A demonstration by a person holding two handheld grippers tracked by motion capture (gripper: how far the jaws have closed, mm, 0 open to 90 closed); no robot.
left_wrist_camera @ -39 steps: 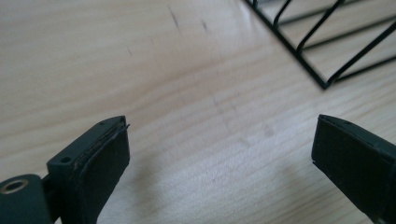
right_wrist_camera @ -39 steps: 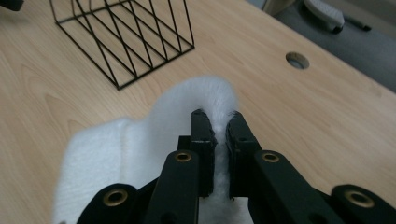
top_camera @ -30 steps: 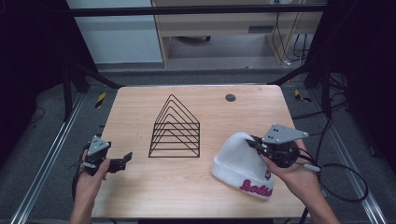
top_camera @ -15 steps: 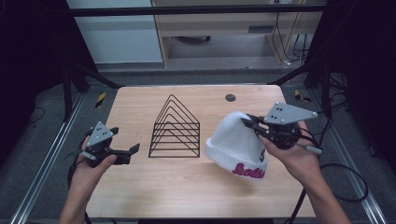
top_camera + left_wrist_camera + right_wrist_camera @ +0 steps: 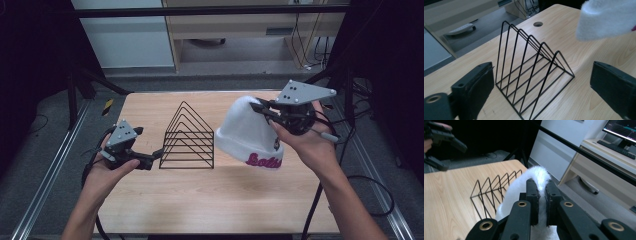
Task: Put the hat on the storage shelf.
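Right tool (image 5: 264, 107) has its jaws clamped tight on the crown of the white beanie (image 5: 250, 135), which hangs in the air just beside the black wire rack (image 5: 187, 137), brim down and clear of the bench (image 5: 210, 200). In the right gripper view the pads (image 5: 533, 195) pinch a fold of the fuzzy knit at its top. To do this well, I judge the hat should be carried higher than the rack's peaks before moving across, so the brim does not snag a wire, then lowered with the opening centred over the triangles. Left tool (image 5: 150, 159) stands wide with nothing between its jaws, near the rack's left end; it could steady the base or spread the brim.

Against the earlier frames, the beanie has left the bench, where it lay low at the right, and now sits higher and closer to the rack. Both hands have risen, and the left tool has drawn in toward the rack.
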